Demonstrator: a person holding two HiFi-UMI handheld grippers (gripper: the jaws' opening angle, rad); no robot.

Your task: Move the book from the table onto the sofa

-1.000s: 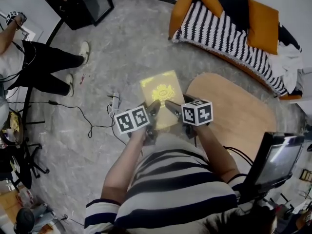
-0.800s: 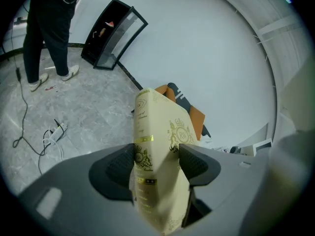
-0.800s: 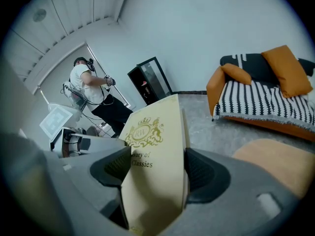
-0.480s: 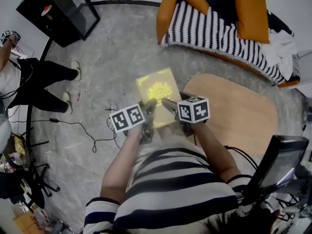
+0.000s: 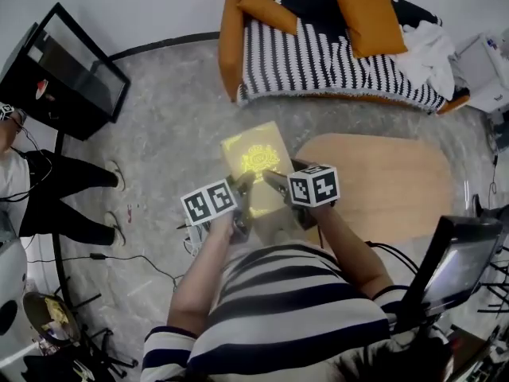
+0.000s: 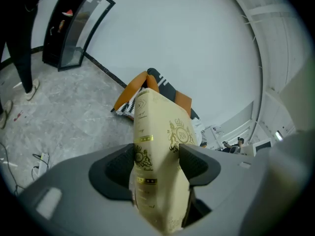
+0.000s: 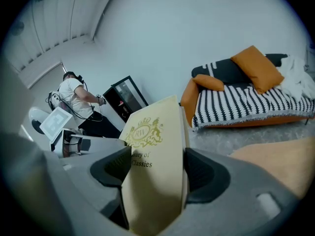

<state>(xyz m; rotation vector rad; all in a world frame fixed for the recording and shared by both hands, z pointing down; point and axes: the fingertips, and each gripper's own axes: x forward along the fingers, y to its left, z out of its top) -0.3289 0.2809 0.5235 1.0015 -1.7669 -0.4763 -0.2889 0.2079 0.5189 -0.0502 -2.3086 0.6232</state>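
Observation:
A cream book (image 5: pixel 256 161) with gold crest print is held in the air over the grey floor, between both grippers. My left gripper (image 5: pixel 244 185) is shut on its near left edge, and the book (image 6: pixel 156 156) fills the jaws in the left gripper view. My right gripper (image 5: pixel 275 181) is shut on its near right edge; the cover (image 7: pixel 153 176) with the crest stands between the jaws in the right gripper view. The sofa (image 5: pixel 318 58), striped black and white with orange cushions, lies ahead across the floor. The oval wooden table (image 5: pixel 378 181) is at my right.
A black glass cabinet (image 5: pixel 67 74) stands at the far left. Another person (image 5: pixel 48 201) stands at the left edge, with cables on the floor (image 5: pixel 119 257) nearby. White cloth (image 5: pixel 425 50) lies on the sofa's right end. A monitor (image 5: pixel 457 265) sits at my lower right.
The view has turned so the sofa now lies straight ahead and the cabinet has shifted left. Both grippers keep the same hold on the book.

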